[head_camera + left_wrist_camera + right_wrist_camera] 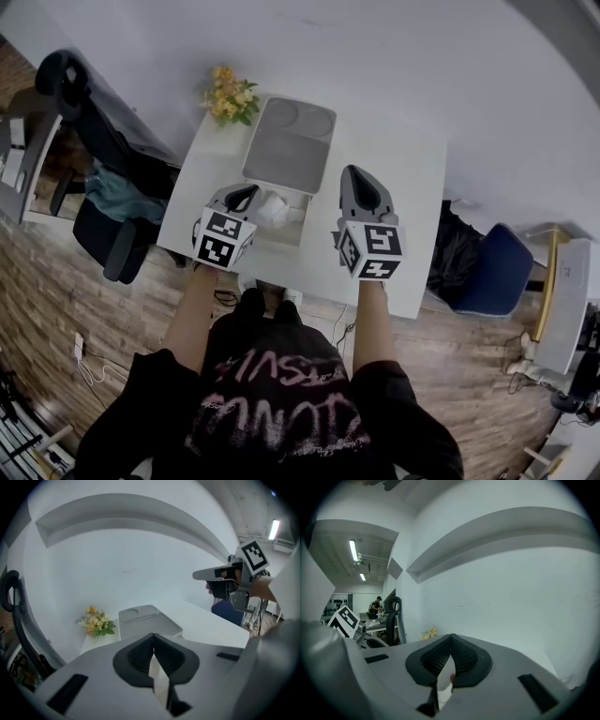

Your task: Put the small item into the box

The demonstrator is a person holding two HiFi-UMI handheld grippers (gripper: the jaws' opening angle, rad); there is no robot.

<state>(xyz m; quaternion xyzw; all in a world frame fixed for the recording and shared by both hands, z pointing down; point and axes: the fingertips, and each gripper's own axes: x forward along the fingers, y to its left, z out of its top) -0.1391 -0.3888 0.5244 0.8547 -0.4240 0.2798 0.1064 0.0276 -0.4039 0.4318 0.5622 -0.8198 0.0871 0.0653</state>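
The white table (pixel 398 155) lies below us, and we hold the left gripper (pixel 246 193) and the right gripper (pixel 358 174) with jaws pressed together and nothing clear between them. The left is nearer, at the left rim of the box (pixel 278 241). Just right of it the small white item (pixel 274 208) seems to lie inside already, with the grey lid (pixel 292 141) and flowers (pixel 228 96) beyond.

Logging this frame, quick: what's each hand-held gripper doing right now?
Left hand-held gripper: closed, jaws together, nothing held.
Right hand-held gripper: closed at the tips; a reddish speck sits low in the gap, cannot tell what.
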